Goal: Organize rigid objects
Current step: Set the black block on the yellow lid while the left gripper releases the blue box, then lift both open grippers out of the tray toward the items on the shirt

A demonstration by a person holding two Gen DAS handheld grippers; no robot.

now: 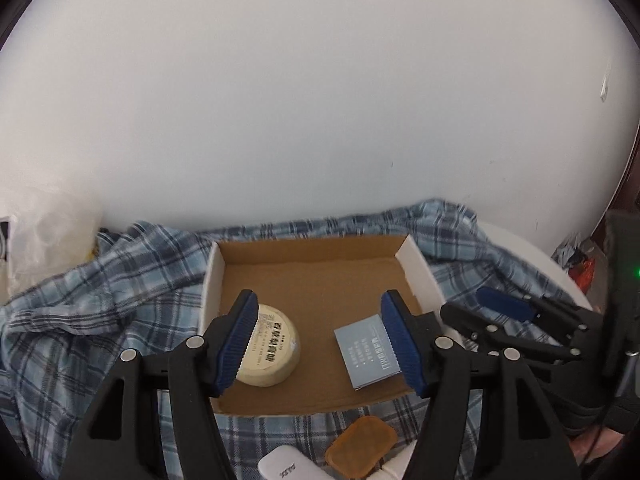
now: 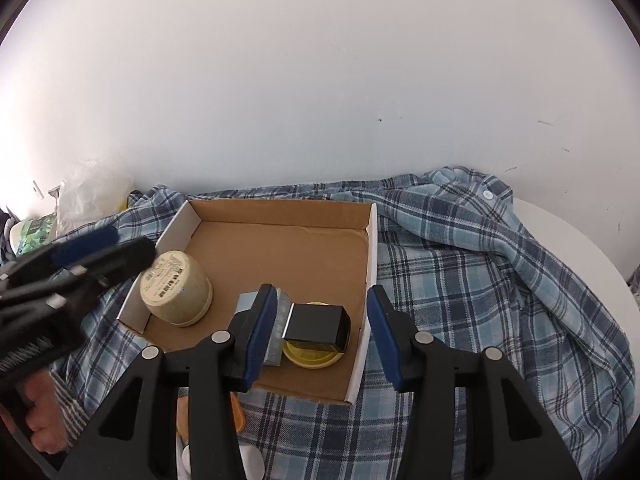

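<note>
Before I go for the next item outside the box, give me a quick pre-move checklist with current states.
1. Left gripper empty and open: ok, jaws wide apart, nothing between them.
2. Right gripper empty and open: ok.
3. Cardboard box has free floor: ok, the far half is bare.
4. Items already in the box settled: ok for the round cream jar and blue booklet; the black block sits on a yellow lid, stability cannot tell.
5. Next targets reachable: orange flat case and white device lie on the plaid shirt before the box, ok.
6. Grippers clear of each other: cannot tell.
</note>
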